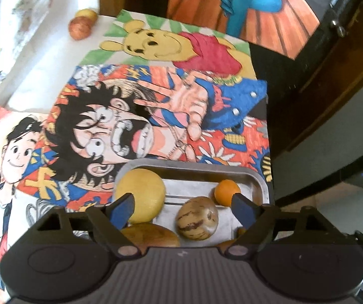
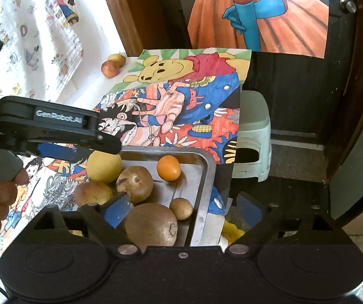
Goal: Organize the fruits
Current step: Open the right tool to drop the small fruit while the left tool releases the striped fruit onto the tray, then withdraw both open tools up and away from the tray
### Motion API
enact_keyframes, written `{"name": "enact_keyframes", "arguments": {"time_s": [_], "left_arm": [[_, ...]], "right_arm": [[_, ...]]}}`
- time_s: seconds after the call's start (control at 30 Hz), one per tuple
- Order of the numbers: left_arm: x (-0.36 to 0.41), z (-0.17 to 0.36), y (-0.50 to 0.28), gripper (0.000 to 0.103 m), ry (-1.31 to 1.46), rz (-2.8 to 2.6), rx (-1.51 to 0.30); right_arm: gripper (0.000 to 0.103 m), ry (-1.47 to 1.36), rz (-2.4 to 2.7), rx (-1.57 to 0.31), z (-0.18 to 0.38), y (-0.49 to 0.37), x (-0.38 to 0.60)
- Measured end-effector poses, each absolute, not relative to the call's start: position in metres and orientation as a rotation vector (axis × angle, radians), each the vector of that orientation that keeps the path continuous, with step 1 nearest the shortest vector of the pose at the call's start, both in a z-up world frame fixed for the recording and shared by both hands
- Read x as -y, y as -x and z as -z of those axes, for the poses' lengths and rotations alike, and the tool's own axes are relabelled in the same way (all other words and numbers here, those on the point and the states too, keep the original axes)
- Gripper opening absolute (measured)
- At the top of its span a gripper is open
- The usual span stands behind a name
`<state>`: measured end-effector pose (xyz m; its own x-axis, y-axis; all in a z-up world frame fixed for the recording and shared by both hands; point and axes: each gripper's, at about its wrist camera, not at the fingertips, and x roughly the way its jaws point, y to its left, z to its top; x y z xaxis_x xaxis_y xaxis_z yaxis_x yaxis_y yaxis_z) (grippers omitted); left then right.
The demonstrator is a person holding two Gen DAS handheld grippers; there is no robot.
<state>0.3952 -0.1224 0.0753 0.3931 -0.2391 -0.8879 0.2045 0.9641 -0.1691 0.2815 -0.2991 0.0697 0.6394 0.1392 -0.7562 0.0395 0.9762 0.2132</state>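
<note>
A steel tray (image 1: 257,177) (image 2: 206,167) on the cartoon-covered table holds several fruits: a big yellow one (image 1: 140,195) (image 2: 104,166), a small orange (image 1: 227,192) (image 2: 168,167), a striped pale fruit (image 1: 197,217), and brown ones (image 2: 135,183) (image 2: 152,224). My left gripper (image 1: 184,207) is open and empty just above the tray; it also shows in the right wrist view (image 2: 80,149). My right gripper (image 2: 184,210) is open and empty over the tray's near right corner. Two more fruits (image 1: 80,26) (image 2: 110,68) lie at the table's far left corner.
Colourful drawings (image 1: 156,106) cover the table. A pale green plastic stool (image 2: 253,136) stands beside the table's right edge. A dark wooden door with a poster (image 2: 257,12) is behind. A patterned white curtain (image 2: 29,38) hangs at the left.
</note>
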Motion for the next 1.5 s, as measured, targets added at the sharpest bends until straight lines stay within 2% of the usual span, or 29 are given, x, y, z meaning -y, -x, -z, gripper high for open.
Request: {"name": "enact_keyframes", "arguments": {"time_s": [0.03,0.17,0.53,0.9,1.5], "left_arm": [[0.118,-0.078,-0.393,0.091,0.048,0.270,-1.119],[0.104,-0.088,-0.384,0.098,0.078,0.237,-1.079],[0.069,-0.111,-0.357,0.102,0.084,0.139,-1.021],[0.051,-0.117,-0.324,0.102,0.033,0.059,-0.937],[0.035,-0.098,-0.272,0.102,-0.010,-0.045,-0.882]], "right_arm": [[0.100,-0.219,-0.054,-0.871,-0.072,-0.280,0.299],[0.100,-0.223,-0.040,-0.840,-0.082,-0.275,0.299],[0.102,-0.193,-0.007,-0.746,-0.107,-0.267,0.285],[0.102,-0.206,0.058,-0.709,-0.112,-0.244,0.271],[0.102,-0.227,0.034,-0.735,-0.087,-0.227,0.250]]}}
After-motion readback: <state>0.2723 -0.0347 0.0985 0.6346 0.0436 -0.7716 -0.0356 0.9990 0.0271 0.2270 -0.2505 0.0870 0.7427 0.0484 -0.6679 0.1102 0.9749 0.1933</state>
